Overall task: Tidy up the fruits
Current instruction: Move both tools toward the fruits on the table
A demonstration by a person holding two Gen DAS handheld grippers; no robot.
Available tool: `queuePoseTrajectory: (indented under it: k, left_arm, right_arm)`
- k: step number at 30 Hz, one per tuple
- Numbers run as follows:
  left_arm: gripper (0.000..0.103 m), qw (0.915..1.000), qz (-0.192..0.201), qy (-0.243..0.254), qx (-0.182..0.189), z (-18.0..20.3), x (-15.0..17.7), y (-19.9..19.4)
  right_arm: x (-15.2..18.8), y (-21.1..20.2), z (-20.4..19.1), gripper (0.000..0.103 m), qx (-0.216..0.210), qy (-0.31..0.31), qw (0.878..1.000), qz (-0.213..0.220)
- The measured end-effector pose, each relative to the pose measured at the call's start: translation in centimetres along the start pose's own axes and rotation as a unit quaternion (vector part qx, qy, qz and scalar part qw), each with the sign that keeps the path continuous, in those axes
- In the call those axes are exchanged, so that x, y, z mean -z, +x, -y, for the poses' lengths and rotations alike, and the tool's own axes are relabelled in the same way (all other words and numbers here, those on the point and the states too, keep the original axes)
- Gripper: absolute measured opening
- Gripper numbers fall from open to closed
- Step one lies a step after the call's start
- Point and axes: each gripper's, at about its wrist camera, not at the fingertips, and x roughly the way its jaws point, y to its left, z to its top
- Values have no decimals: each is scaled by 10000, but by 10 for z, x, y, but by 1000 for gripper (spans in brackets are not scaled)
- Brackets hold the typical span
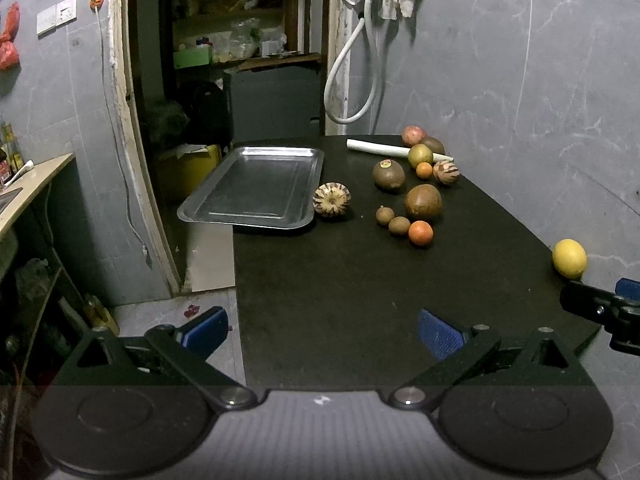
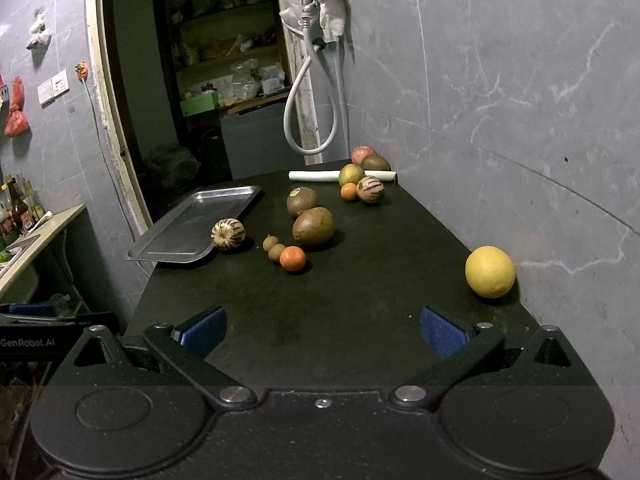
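Note:
An empty metal tray (image 1: 256, 184) (image 2: 188, 228) sits at the black table's left edge, overhanging it. A striped melon (image 1: 331, 199) (image 2: 227, 233) lies beside the tray. Several fruits lie on the table: a large brown fruit (image 1: 423, 201) (image 2: 313, 225), an orange (image 1: 420, 233) (image 2: 292, 258), two small brown fruits (image 1: 392, 221) (image 2: 274, 248) and more at the back. A yellow citrus (image 1: 569, 258) (image 2: 489, 271) sits near the right wall. My left gripper (image 1: 320, 334) and right gripper (image 2: 322, 330) are both open and empty, above the table's near end.
A white rolled sheet (image 1: 384, 148) (image 2: 320, 176) lies at the back of the table. A tiled wall (image 2: 500, 120) runs along the right side. A hose (image 1: 352, 76) hangs at the back. A counter with bottles (image 2: 24, 220) stands to the left, across a floor gap.

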Motion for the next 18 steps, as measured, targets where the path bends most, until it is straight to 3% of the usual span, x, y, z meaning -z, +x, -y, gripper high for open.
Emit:
queuePoseTrajectory:
  k: [18]
  left_arm:
    - [102,9999,-151,29,-49,-1,2,9]
  right_arm:
    - [5,17,2,103,-33,47,9999,-128]
